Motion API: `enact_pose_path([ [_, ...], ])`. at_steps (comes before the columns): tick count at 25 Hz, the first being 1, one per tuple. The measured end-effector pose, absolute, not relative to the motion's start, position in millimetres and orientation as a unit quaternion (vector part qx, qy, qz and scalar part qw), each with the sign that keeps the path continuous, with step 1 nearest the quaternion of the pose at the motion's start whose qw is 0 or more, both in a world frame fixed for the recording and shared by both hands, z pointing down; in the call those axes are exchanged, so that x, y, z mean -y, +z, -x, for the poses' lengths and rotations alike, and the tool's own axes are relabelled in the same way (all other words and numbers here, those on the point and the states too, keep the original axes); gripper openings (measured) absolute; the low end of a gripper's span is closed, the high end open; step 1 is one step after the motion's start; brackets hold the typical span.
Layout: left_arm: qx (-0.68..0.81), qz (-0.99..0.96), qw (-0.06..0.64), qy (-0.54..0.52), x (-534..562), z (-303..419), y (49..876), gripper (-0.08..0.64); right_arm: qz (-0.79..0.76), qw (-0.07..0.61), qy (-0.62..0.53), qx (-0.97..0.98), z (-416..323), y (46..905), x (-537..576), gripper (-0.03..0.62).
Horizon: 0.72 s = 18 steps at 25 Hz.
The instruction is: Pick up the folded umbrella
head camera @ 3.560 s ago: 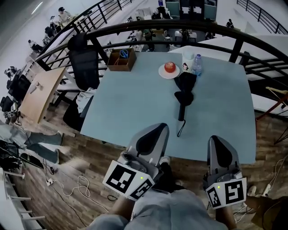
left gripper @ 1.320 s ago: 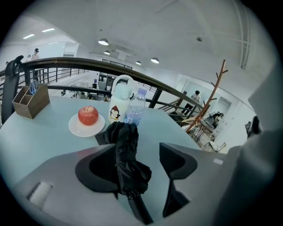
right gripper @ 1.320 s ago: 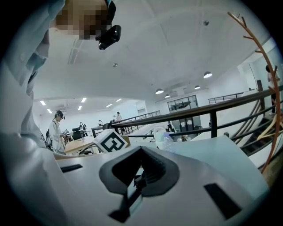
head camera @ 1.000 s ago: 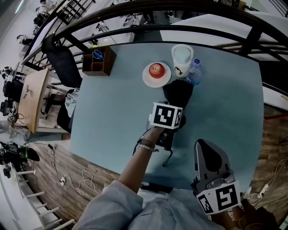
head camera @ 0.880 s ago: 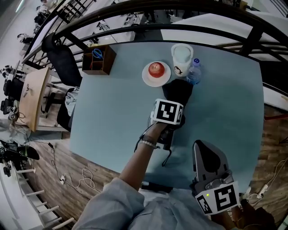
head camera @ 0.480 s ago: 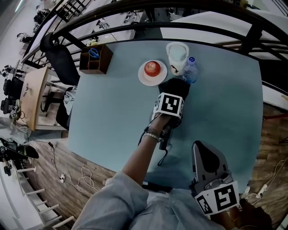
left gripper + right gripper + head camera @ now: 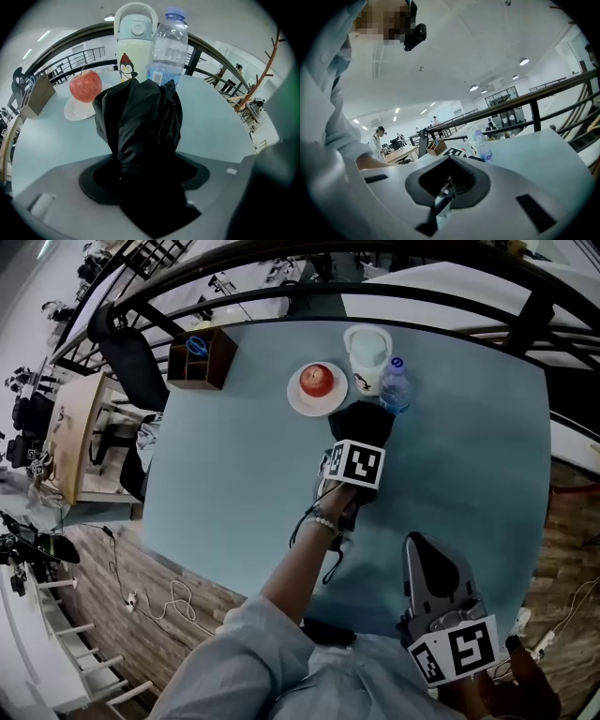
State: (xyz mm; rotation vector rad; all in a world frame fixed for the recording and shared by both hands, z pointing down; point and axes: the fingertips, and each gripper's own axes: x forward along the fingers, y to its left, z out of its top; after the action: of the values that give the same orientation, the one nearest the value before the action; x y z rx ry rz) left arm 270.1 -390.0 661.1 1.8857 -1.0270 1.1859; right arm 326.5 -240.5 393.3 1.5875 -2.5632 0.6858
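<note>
left tool (image 7: 143,185) clamps folded umbrella (image 7: 140,122) by loose cloth, umbrella on desk (image 7: 234,456) just beside bottle (image 7: 168,51) | right tool (image 7: 440,197) closed, empty | risk: I lift, cloth slips or tips bottle

A pale blue counter (image 7: 225,474) stands on a wooden plank floor (image 7: 187,563), with a curved black railing (image 7: 244,293) behind it and a black office chair (image 7: 127,362) at its corner.

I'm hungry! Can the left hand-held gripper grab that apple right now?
Probably not yet. The apple sits close by on its plate with nothing in between, but the left hand-held gripper seems clamped on the black umbrella. It would have to let go first.
</note>
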Motion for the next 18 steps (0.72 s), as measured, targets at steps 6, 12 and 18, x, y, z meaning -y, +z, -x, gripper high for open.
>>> enact_pose_path([
  [6, 0.403, -0.723, 0.336, 0.449, 395.2, -259.9, 667.7, 0.298, -0.522, 0.015, 0.222, 0.824, -326.3, 402.5, 242.6, -0.002],
  [12, 0.375, -0.739, 0.362, 0.426, 385.3, -255.2, 646.8, 0.273, -0.539, 0.019, 0.21, 0.816, -331.2, 394.8, 233.8, -0.002],
  [18, 0.36, -0.783, 0.344, 0.373, 368.8, -251.5, 606.9, 0.273, -0.543, 0.027, 0.179, 0.82, -312.9, 375.8, 223.1, -0.002],
])
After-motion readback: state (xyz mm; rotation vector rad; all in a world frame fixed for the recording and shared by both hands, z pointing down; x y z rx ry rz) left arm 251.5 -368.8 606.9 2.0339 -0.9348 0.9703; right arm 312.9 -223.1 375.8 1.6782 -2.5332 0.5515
